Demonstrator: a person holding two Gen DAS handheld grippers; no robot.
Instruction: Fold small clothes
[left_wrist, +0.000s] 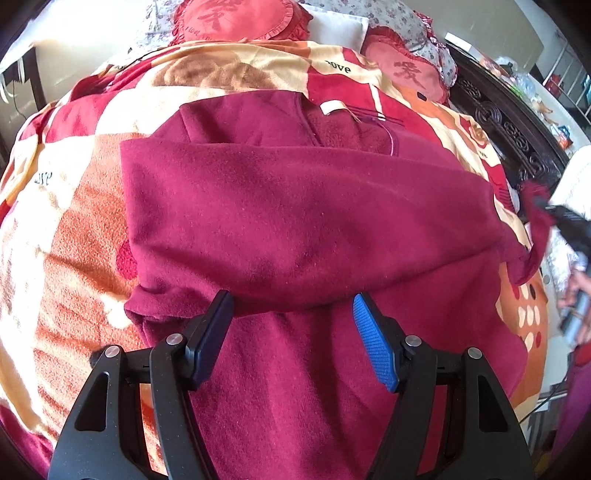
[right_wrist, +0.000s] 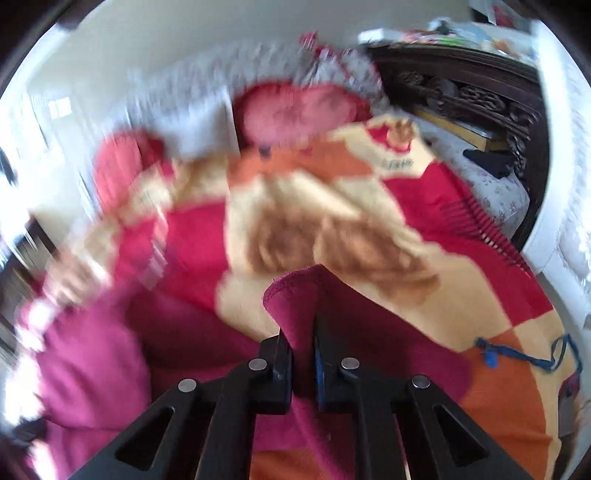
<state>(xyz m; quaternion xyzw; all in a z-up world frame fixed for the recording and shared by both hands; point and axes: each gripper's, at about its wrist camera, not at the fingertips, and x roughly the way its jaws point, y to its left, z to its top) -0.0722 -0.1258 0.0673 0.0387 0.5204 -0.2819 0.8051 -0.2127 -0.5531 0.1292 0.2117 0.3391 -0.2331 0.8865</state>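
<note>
Nearest, the left gripper (left_wrist: 291, 314) hangs over the near hem of the maroon fleece top (left_wrist: 295, 221), jaws standing apart and holding nothing, the cloth just beneath them. Rightward, the right gripper (right_wrist: 303, 347) is clamped on a hemmed corner (right_wrist: 295, 291) of that top, lifted off the patterned blanket (right_wrist: 498, 369). The garment's long axis runs near to far, collar label (left_wrist: 331, 106) at the far end, so the pinched right edge likely folds leftward across the body. Beyond lie red pillows (left_wrist: 236, 18).

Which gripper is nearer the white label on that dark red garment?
Left. The left gripper hangs open over the garment below the white label; the right gripper pinches an edge off to the side.
</note>
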